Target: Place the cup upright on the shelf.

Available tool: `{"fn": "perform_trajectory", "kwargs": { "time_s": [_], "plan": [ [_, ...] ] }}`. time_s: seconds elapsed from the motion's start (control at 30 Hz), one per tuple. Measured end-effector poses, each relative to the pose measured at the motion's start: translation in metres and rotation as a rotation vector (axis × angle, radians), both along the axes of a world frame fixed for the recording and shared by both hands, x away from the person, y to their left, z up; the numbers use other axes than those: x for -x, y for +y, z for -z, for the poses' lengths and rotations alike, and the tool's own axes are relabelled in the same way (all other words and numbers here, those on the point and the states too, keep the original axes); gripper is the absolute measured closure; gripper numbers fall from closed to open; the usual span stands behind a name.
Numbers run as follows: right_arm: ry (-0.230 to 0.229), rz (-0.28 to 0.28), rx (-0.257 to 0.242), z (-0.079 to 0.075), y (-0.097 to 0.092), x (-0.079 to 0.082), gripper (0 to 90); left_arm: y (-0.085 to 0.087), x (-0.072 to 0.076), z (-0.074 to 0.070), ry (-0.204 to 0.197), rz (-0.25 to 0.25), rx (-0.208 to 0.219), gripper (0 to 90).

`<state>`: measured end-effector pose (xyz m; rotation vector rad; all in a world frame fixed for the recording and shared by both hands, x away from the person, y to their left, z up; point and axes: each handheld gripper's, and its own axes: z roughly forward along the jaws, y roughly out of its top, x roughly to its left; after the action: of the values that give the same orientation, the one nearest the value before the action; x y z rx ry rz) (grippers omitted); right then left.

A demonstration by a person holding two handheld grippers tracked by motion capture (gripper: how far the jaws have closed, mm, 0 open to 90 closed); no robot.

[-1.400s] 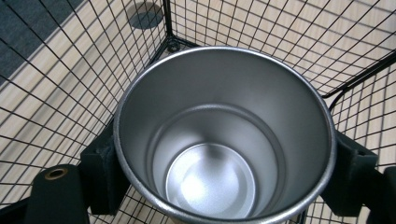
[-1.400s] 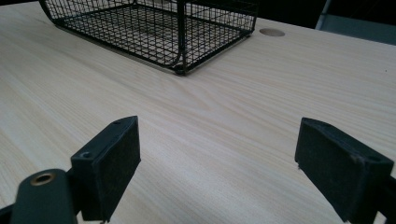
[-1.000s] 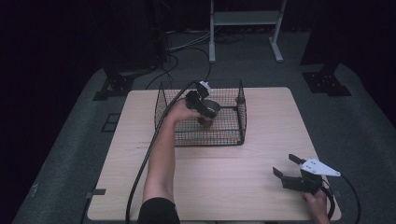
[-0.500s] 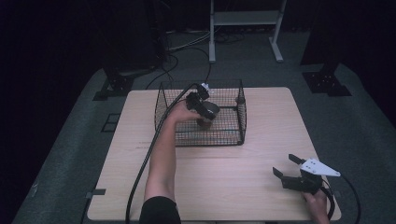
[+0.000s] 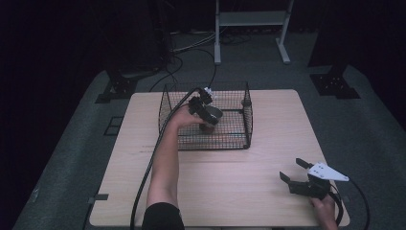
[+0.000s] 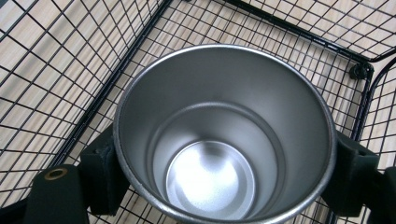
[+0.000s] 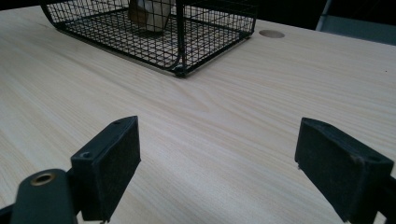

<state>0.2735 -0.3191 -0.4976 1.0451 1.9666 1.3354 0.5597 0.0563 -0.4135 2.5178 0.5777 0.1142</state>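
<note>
High view: wooden table (image 5: pixel 239 191) with a black wire basket (image 5: pixel 242 122) set toward its far middle, open on top. Left gripper (image 5: pixel 207 111) reaches in over the basket's near-left side, forearm running up from the bottom edge, cable trailing back along the arm. It holds a metal cup (image 5: pixel 211 118) inside the basket, left of centre; cannot tell whether the cup base touches the mesh floor.

Left gripper view: cup (image 6: pixel 224 135) seen from above, mouth open, bare shiny inside, nothing in it. Black jaws press the cup wall from both sides, clamped on it. Basket mesh (image 6: pixel 56 70) lies under and around the cup, wood grain showing through; one basket corner (image 6: pixel 359 70) sits at upper right, near the cup rim.

Right gripper (image 5: pixel 299 175) rests low at the table's near-right corner, hand at the near edge, well apart from the basket. Jaws are spread wide, nothing between them.

Right gripper view: its two black pads (image 7: pixel 109 163) stand far apart over bare wood. Basket (image 7: pixel 187 32) sits further off at upper left, its near corner closest, with the cup (image 7: pixel 152 11) partly visible through the wire. A round hole (image 7: pixel 272 33) in the tabletop lies beyond the basket's right end.

Open room: wide bare tabletop between the basket and the near edge, also right of the basket. Dark floor with cables and stand legs (image 5: pixel 251 28) beyond the far edge.
</note>
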Motion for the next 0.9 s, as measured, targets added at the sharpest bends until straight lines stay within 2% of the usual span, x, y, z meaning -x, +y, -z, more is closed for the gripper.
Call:
{"fn": "perform_trajectory", "kwargs": {
  "time_s": [0.23, 0.5, 0.67, 0.9],
  "plan": [
    [-0.001, -0.001, 0.002, 0.0000, 0.0002, 0.0001, 13.4, 0.0031, 0.0003, 0.0003, 0.028, 0.000, -0.024, 16.6],
    [0.000, -0.001, 0.000, 0.0000, 0.0001, 0.0000, 13.5, 0.0055, -0.0001, 0.0012, 0.052, -0.011, -0.029, 13.1],
    [0.000, -0.001, 0.003, 0.0000, 0.0002, 0.0002, 13.5, 0.0063, 0.0005, 0.0008, 0.052, -0.013, -0.044, 12.0],
    [-0.002, -0.002, 0.005, 0.0000, 0.0004, 0.0002, 13.4, 0.0060, 0.0016, -0.0003, 0.049, -0.008, -0.042, 11.5]
  ]
}}
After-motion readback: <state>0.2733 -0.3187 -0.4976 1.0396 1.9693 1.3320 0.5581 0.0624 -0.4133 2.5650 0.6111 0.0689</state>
